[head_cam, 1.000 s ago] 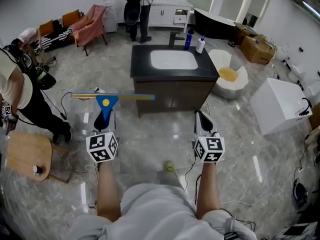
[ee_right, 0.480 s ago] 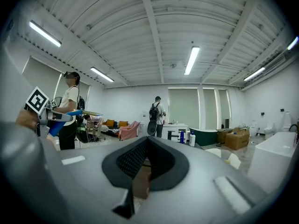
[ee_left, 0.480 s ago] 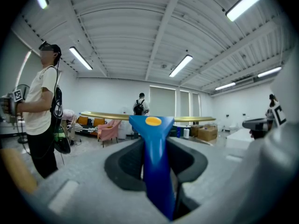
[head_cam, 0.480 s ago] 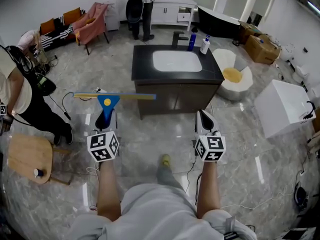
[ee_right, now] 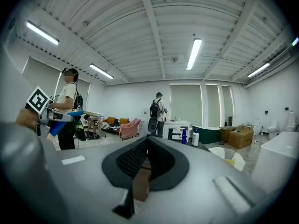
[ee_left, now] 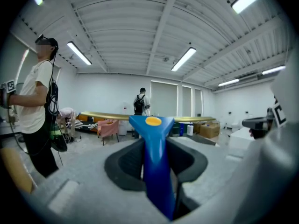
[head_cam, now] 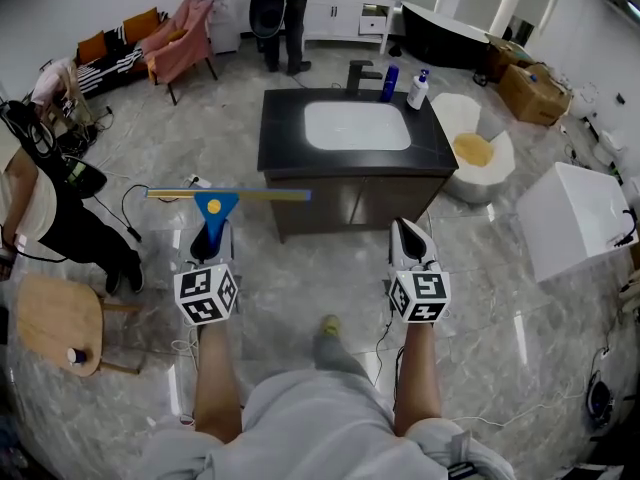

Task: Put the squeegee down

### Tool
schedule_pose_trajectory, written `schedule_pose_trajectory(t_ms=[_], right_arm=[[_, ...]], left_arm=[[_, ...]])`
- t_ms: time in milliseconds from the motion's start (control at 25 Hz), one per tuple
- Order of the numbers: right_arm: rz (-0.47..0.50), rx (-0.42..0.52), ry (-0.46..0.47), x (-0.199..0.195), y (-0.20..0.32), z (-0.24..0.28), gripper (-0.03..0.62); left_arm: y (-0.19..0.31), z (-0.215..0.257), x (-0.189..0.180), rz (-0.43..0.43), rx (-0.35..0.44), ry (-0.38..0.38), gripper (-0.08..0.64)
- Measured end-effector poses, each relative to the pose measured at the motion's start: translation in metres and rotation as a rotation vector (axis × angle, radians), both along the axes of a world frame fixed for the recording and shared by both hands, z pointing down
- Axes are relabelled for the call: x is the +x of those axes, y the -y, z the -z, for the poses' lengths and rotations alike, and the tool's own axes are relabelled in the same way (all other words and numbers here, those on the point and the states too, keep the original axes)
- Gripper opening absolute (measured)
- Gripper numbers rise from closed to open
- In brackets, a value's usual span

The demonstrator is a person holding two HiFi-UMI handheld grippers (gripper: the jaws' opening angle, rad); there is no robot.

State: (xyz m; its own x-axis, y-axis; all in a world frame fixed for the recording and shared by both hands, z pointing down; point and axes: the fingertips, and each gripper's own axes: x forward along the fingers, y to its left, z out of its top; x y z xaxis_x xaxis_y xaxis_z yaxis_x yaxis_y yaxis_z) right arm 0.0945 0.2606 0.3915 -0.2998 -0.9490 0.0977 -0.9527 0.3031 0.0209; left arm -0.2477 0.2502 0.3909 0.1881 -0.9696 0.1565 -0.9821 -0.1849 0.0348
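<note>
two grippers are held out level in front of the person, both facing the sink cabinet (head_cam: 285, 138), and only the left gripper (head_cam: 210, 236) carries anything: its jaws are clamped on the blue handle of the squeegee (head_cam: 214, 208). the right gripper (head_cam: 405, 240) has its jaws brought together with nothing between them

the squeegee sits on the near side of the sink cabinet, off its front left corner. its handle runs straight out along the jaws toward the cabinet, and the long yellow blade (head_cam: 165, 193) lies crosswise at the far end, roughly parallel to the cabinet's front edge. in the head view the blade's right tip overlaps the cabinet's front left corner, while most of its length reaches out to the left, past the cabinet's side. how close the blade really is to the cabinet front cannot be told from above

the dark top of the cabinet looks like the likely resting place, and it lies ahead and to the right of the held tool, so the left hand would probably need to carry it forward and rightward before letting go; the two bottles (head_cam: 418, 89) stand at the cabinet's far edge, well apart from that path

the squeegee has a bright blue wedge-shaped neck with a round yellow spot and a thin, straight yellow blade
</note>
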Motion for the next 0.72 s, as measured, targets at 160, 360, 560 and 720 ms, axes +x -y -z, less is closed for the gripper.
schedule_pose_trajectory(t_ms=[160, 360, 560, 720], right_arm=[[0.009, -0.007, 0.003, 0.013, 0.042, -0.006, 0.003], [0.027, -0.025, -0.040, 0.028, 0.099, -0.011, 0.003], [0.045, -0.027, 0.000, 0.047, 0.149, -0.010, 0.003], [0.057, -0.030, 0.014, 0.063, 0.180, -0.009, 0.003]], left_arm=[[0.039, -0.006, 0.013, 0.009, -0.015, 0.004, 0.127], [0.089, -0.008, 0.032, 0.021, -0.032, 0.011, 0.127], [0.132, -0.005, 0.052, 0.038, -0.043, 0.024, 0.127], [0.159, 0.001, 0.069, 0.046, -0.037, 0.037, 0.127]])
